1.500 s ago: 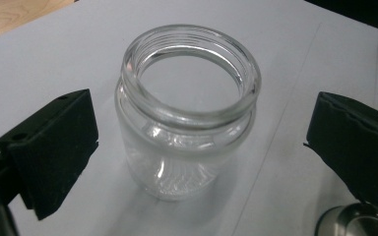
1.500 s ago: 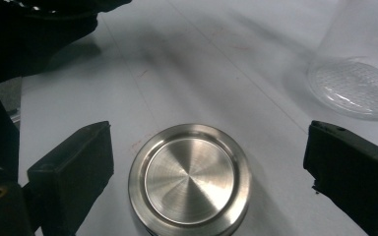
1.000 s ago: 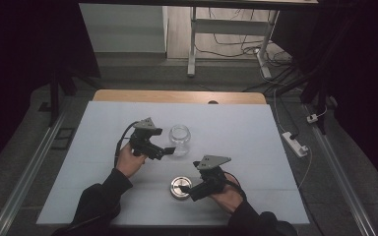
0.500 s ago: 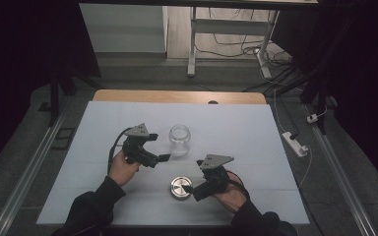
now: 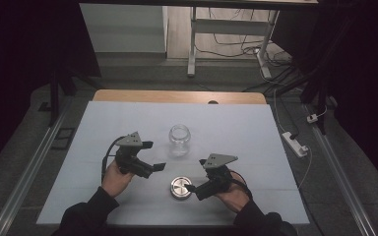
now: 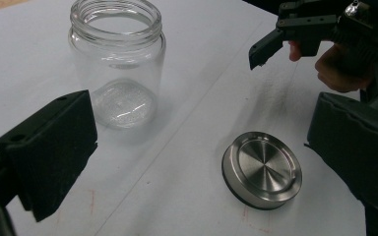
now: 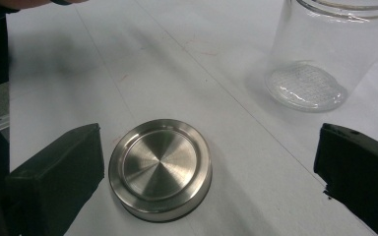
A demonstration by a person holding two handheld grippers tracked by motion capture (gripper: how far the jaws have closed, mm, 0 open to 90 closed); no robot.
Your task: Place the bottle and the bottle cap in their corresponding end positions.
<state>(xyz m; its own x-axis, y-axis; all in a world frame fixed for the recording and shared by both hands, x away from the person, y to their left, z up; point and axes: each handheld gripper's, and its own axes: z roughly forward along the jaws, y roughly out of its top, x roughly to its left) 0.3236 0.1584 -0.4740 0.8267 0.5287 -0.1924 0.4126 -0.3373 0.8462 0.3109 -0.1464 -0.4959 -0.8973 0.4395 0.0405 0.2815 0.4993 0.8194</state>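
Note:
An empty clear glass jar stands upright and lidless mid-table. Its round steel lid lies flat nearer the person. My left gripper hovers left of the jar, open, with nothing in it. From it the jar is ahead at left and the lid at lower right. My right gripper sits just right of the lid, and its jaws have just been opening wide. In its own view the lid lies untouched on the table between them, with the jar beyond.
A white mat covers the table, with a wooden strip at the far edge. A white power strip lies on the floor to the right. Metal desk legs and cables stand behind the table.
My left gripper has drawn back from the jar, leftward and toward the person. The right gripper, the jar and the lid stay in place.

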